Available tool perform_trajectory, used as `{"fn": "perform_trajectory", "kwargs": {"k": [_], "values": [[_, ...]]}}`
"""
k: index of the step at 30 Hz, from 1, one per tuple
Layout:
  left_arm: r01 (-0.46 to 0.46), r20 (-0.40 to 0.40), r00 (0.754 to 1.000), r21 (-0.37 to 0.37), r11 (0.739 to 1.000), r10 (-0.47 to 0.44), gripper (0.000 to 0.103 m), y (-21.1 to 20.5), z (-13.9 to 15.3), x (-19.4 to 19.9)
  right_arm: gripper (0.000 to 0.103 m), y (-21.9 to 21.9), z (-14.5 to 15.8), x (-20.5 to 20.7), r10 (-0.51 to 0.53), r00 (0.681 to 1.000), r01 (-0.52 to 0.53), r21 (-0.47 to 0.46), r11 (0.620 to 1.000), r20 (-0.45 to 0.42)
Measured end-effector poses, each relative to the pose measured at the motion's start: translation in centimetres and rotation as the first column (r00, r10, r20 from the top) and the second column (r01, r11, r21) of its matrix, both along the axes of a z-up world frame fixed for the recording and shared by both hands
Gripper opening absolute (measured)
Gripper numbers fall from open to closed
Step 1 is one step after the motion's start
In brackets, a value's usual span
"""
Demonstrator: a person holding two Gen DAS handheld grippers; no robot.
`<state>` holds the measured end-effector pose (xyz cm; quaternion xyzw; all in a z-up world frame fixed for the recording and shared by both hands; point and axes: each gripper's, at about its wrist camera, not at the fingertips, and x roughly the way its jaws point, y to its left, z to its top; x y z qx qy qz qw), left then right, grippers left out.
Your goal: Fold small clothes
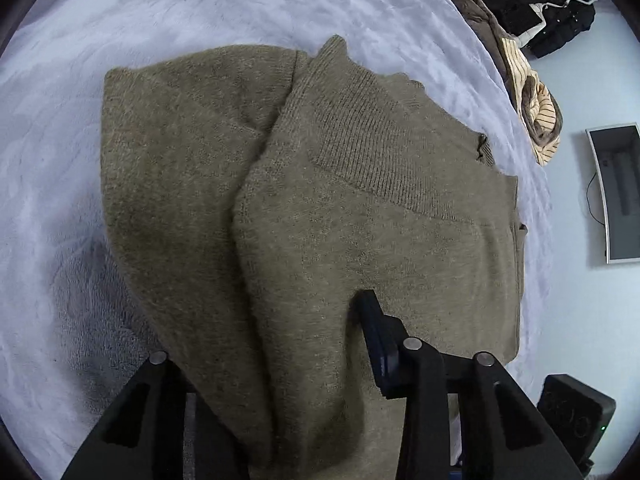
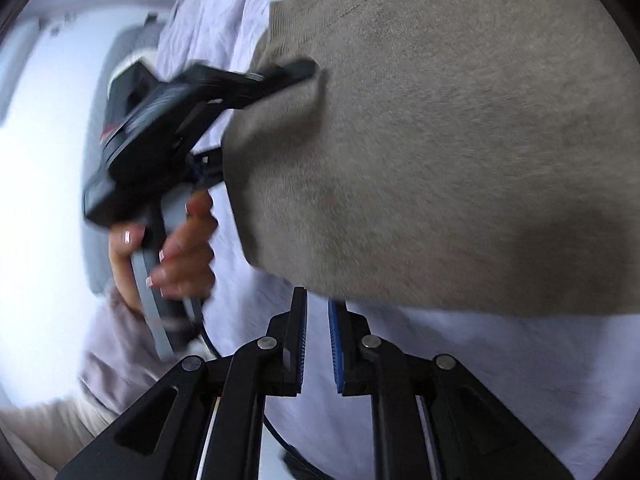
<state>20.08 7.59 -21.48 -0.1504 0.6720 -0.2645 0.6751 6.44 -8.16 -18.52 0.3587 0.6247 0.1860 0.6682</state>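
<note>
An olive-brown knit sweater (image 1: 312,208) lies partly folded on a pale lilac fleece blanket (image 1: 160,12), one side folded over the other. My left gripper (image 1: 340,312) is shut on the sweater's near edge; cloth drapes over its left finger and only the right finger (image 1: 374,328) shows. In the right wrist view the left gripper (image 2: 296,72) pinches the sweater's (image 2: 460,160) edge, with the hand on its grip. My right gripper (image 2: 318,312) is open a little and empty, just below the sweater's lower edge, over the blanket (image 2: 480,360).
A pile of brown and striped clothes (image 1: 532,96) lies at the blanket's far right edge. A black jacket (image 1: 540,12) lies beyond it. A wall panel (image 1: 620,192) and a black box (image 1: 572,412) are at the right.
</note>
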Motion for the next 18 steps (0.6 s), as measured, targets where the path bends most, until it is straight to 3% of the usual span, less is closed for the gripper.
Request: {"fn": "perform_trajectory", "kwargs": {"k": [1,3,5,6,7,8,10,12,14,18], "values": [[-0.005,-0.002,1.000,-0.005,1.000,0.005,0.040,0.2,-0.1,0.0,0.014,-0.6,0.8,-0.1,0.011,1.000,-0.010,-0.033,0.999,0.024],[0.002,0.006,1.000,0.011,1.000,-0.002,0.040,0.1,0.0,-0.1,0.029,-2.6,2.8,0.1,-0.007,0.996,0.018,-0.119,0.993,0.093],[0.018,0.025,0.999,0.048,0.999,-0.019,0.040,-0.4,0.3,-0.4,0.032,-4.7,4.4,0.4,-0.052,0.985,0.085,-0.203,0.975,0.162],[0.022,0.039,0.999,0.064,0.998,-0.025,0.036,-0.7,0.5,-0.4,0.030,-5.7,5.0,0.9,-0.069,0.980,0.115,-0.244,0.963,0.189],[0.026,0.064,0.997,0.087,0.996,-0.032,0.026,-1.1,1.0,-0.5,0.020,-6.6,5.2,1.8,-0.079,0.977,0.134,-0.281,0.950,0.197],[0.030,0.083,0.996,0.103,0.994,-0.039,0.022,-1.2,1.3,-0.7,0.011,-7.3,5.0,2.5,-0.082,0.977,0.145,-0.325,0.935,0.199],[0.028,0.115,0.992,0.125,0.992,-0.042,0.018,-1.6,2.2,-0.9,0.010,-7.9,3.9,3.6,-0.060,0.978,0.133,-0.384,0.914,0.197],[0.033,0.146,0.988,0.141,0.989,-0.054,0.018,-2.1,3.2,-1.2,0.008,-8.1,0.4,4.2,0.001,0.995,0.046,-0.472,0.880,0.098],[0.047,0.189,0.979,0.135,0.990,-0.072,0.017,-3.1,5.2,-1.7,0.007,-8.2,-1.3,4.0,0.010,0.993,0.045,-0.467,0.883,0.113],[0.098,0.271,0.955,0.114,0.989,-0.125,0.017,-6.3,9.3,-2.4,0.006,-8.5,-1.3,3.6,-0.002,0.988,0.074,-0.467,0.881,0.154]]}}
